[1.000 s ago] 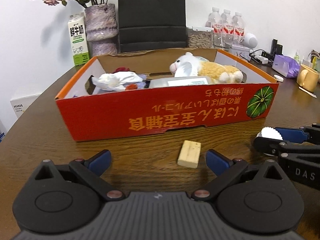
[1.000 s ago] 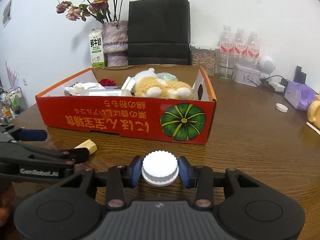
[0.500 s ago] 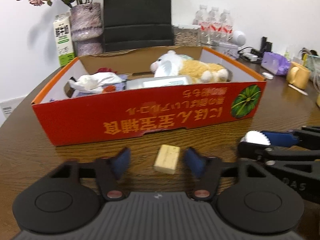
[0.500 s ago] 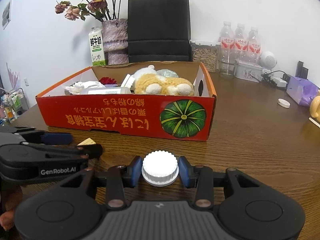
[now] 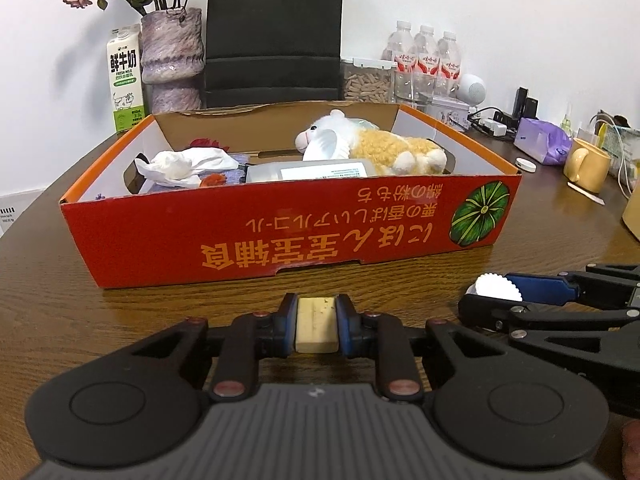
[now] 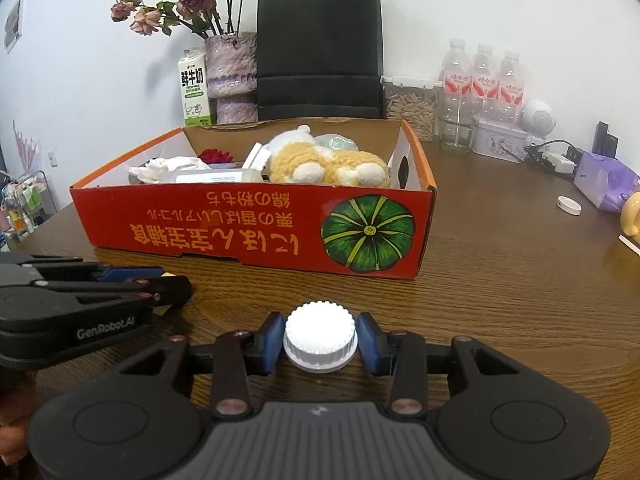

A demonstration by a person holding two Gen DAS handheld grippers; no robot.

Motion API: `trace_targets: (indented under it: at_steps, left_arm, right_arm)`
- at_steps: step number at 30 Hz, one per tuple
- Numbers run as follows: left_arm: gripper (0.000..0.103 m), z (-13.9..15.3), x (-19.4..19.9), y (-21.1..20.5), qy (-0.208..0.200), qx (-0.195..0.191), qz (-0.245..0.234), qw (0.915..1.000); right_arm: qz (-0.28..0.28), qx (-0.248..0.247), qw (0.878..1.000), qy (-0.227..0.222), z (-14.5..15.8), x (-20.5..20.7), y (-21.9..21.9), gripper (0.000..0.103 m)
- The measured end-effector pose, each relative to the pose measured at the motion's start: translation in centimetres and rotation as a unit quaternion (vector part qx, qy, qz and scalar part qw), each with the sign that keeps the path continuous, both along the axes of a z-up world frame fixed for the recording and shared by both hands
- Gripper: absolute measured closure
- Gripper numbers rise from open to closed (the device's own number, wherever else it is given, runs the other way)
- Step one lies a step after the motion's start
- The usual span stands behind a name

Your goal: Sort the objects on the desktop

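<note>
Left gripper: nearest in the left wrist view, low over the wooden table; its jaws are closing, and both blue pads already lie against the sides of the wooden block.
Wooden block: pale, oblong, lying lengthwise between the left pads, its far end level with the fingertips, its underside at the tabletop; whether it rests on the wood I cannot tell.
Right gripper: nearest in the right wrist view, narrowed onto the white cap, a blue pad touching each side of it.
White cap: round with a ribbed edge, upright, centred between the right pads, just over the table; in the left wrist view it shows at the tip of the right gripper, off to the right of the block.
Grippers to each other: side by side, near but apart, both pointing toward the box.
Red box: cardboard, open-topped, just beyond both fingertips, its long printed wall facing them, a green pumpkin picture at the right end.
Inside the box: a plush toy toward the right, crumpled white tissue toward the left, a flat grey packet between them against the near wall.
Behind the box: a milk carton, a vase of dried flowers, a black paper bag, three water bottles.
Far right: a yellow mug near the table edge.
</note>
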State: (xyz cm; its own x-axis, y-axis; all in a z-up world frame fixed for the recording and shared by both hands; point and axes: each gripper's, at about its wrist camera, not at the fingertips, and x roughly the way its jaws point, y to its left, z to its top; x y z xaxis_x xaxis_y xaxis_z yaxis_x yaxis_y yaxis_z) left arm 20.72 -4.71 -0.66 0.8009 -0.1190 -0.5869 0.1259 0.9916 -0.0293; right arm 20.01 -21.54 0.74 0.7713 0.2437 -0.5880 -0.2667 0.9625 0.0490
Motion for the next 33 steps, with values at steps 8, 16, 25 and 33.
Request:
trace_targets:
  at_steps: [8, 16, 25, 33]
  left_arm:
    - [0.082, 2.6, -1.5, 0.9, -0.052, -0.03, -0.004, 0.9982]
    - [0.082, 7.3, -0.5, 2.5, -0.119, -0.046, -0.005, 0.9918]
    - [0.082, 9.9, 5.3, 4.0, -0.149, -0.038, 0.038, 0.9874]
    - [0.082, 6.2, 9.7, 4.0, -0.114, -0.032, 0.048, 0.9918]
  right_arm:
    - [0.009, 0.019, 0.999, -0.037, 1.2, -0.8, 0.5, 0.064]
    - [0.021, 0.037, 0.991, -0.126, 7.1, 0.1, 2.6, 0.064]
    - [0.006, 0.028, 0.983, -0.182, 10.3, 5.5, 4.8, 0.064]
    - [0.0, -0.001, 0.983, -0.182, 6.6, 8.4, 4.9, 0.064]
